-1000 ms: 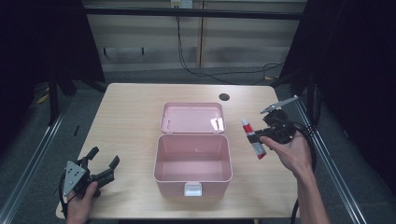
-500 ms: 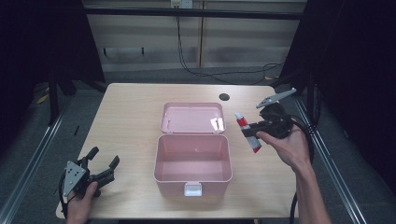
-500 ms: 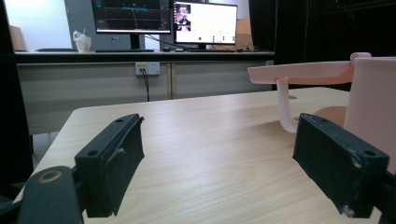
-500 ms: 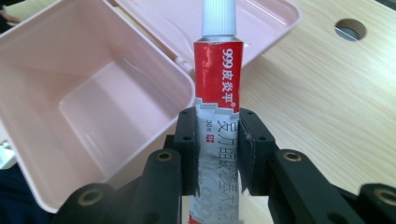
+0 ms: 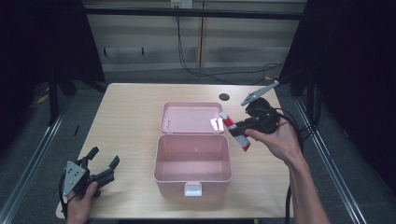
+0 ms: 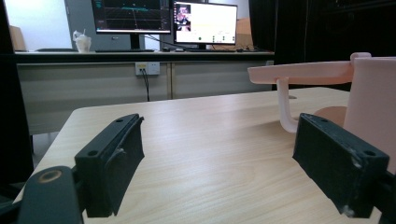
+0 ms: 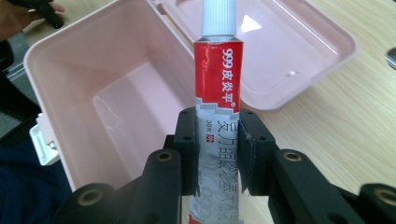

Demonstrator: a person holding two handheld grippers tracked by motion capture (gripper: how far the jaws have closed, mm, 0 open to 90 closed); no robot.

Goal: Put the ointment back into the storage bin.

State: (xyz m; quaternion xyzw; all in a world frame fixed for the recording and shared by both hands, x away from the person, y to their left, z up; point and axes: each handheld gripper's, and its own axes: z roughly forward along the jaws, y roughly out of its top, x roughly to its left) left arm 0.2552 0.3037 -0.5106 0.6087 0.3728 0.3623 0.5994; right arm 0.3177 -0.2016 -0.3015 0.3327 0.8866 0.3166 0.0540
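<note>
Mid-carry: right gripper (image 5: 239, 128) clamped on the red-and-white ointment tube (image 7: 217, 84), fingers (image 7: 187, 149) nearly closed around its lower half, cap pointing toward the open pink box (image 5: 192, 158). Tube held above the counter (image 5: 130, 121) just off the box's right rim. Left gripper (image 5: 100, 170) parked at the near-left corner, jaws wide, empty. Next, likely: shift over the cavity, lower, release.

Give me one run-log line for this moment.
right gripper: shut on tube | tube: above table beside box | box: open, empty | left gripper: open, resting on table
</note>
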